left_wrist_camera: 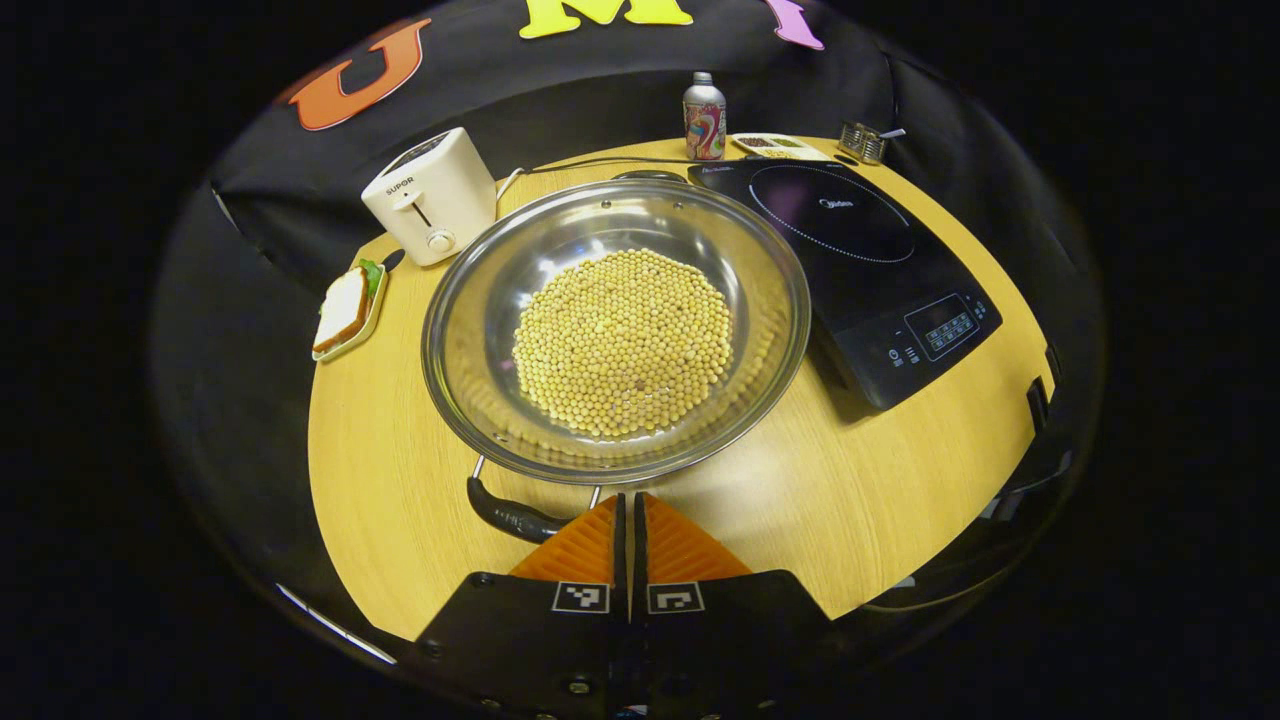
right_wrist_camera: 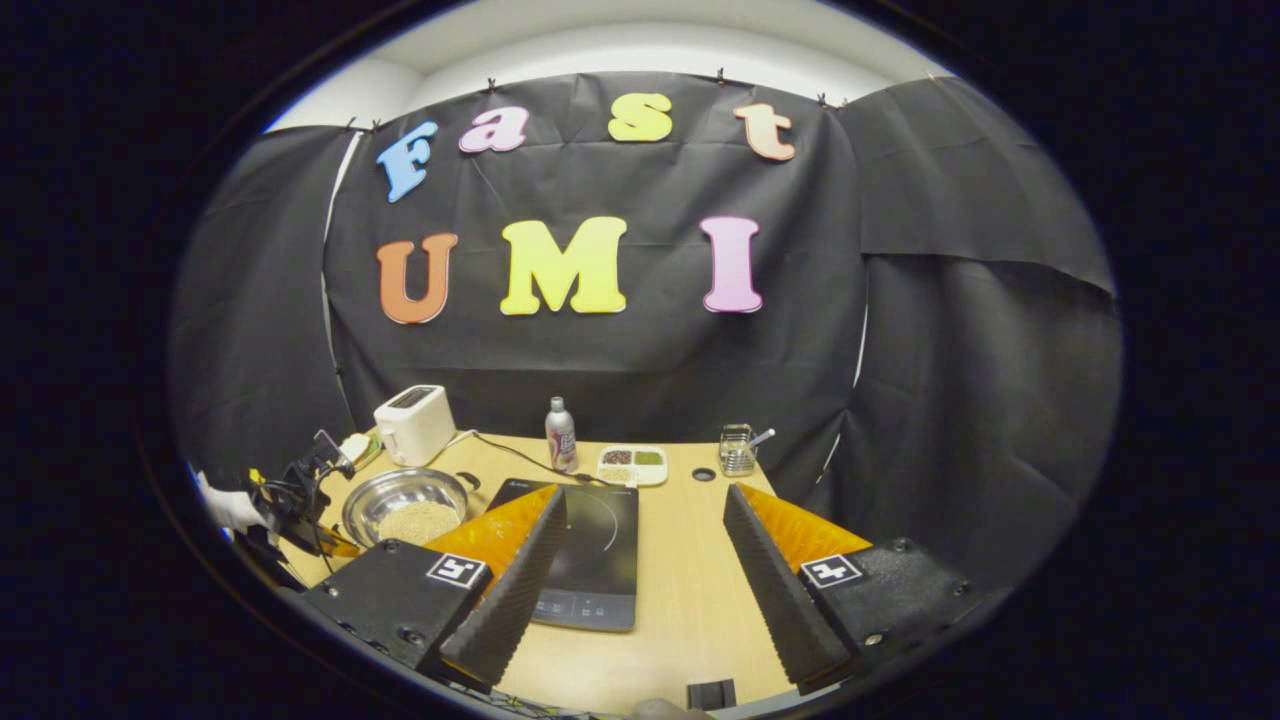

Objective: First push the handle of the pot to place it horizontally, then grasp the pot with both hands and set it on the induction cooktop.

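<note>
A wide steel pot full of yellow beans sits mid-table, left of the black induction cooktop. Its near black handle hangs at the front rim, swung to the left. My left gripper is shut with nothing between its fingers, and its tips are just right of that handle's wire, close to the pot's rim. In the right gripper view, my right gripper stands open above the table's near right part, over the cooktop, with the pot far left. The left gripper and a gloved hand are beside that pot.
A white toaster and a sandwich on a small plate stand left of the pot. At the back are a drink can, a divided dish and a small wire holder. A cable runs behind the pot.
</note>
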A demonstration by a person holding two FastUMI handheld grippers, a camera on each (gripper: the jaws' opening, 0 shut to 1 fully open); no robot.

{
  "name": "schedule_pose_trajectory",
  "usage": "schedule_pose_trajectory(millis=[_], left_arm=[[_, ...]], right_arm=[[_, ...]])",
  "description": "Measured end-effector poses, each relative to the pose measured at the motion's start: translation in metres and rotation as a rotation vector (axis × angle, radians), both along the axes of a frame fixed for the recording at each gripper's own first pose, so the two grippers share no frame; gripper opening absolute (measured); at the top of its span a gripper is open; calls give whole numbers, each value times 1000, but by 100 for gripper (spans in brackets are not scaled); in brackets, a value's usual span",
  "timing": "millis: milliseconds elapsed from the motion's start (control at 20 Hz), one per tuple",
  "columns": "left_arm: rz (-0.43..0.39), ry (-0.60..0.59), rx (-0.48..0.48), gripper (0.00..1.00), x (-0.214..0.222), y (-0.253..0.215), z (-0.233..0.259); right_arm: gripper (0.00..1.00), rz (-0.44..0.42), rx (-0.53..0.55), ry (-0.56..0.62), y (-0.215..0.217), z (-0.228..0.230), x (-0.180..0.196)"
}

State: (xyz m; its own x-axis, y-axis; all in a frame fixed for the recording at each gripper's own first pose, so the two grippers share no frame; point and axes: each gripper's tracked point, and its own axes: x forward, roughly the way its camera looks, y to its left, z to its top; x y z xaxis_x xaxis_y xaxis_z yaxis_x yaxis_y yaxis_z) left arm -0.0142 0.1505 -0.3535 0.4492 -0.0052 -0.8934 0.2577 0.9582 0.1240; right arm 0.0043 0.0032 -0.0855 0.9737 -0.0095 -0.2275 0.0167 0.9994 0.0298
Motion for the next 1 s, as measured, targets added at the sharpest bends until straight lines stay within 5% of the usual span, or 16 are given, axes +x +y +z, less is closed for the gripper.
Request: schedule_pose_trajectory(millis=[700, 750, 850, 900, 1000], left_arm=[[39, 12, 22, 0, 4, 39, -3], [44, 10, 22, 8, 4, 42, -2], [52, 7, 26, 0, 8, 49, -3], [55, 9, 30, 9, 9, 52, -3], [61, 4, 36, 8, 12, 58, -1]], right_arm=[[99, 0, -22, 29, 0, -11, 2], [99, 1, -21, 30, 0, -10, 1], [99, -1, -24, 32, -1, -12, 0], [99, -3, -25, 33, -1, -11, -2], [99, -5, -27, 32, -2, -12, -4]])
